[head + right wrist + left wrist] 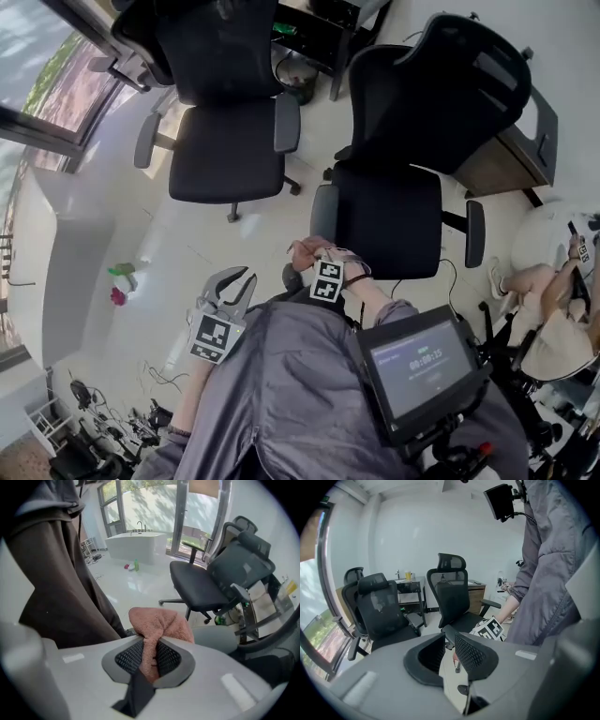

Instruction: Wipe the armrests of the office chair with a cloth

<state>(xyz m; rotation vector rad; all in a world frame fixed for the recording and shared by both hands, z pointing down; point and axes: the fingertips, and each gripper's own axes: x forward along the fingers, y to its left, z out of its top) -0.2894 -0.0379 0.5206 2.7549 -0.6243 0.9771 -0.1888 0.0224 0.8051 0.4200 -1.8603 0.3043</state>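
The right gripper [317,261] grips a bunched pink cloth [306,249] close by the near end of a grey armrest [324,212] on the nearer black office chair [394,211]. The left gripper [238,281] hangs over the pale floor [169,253], jaws slightly apart. A second office chair [228,141] stands farther left.

The body of the right gripper [149,654] hides the near end of the grey armrest [220,639], and the pink cloth [159,620] covers the stretch beneath it. In the head view that gripper's fingers [129,657] lie hidden under its marker cube [327,280]. The print on the screen [422,366] is too small to read, and a seated person [553,309] is cut off by the right edge.
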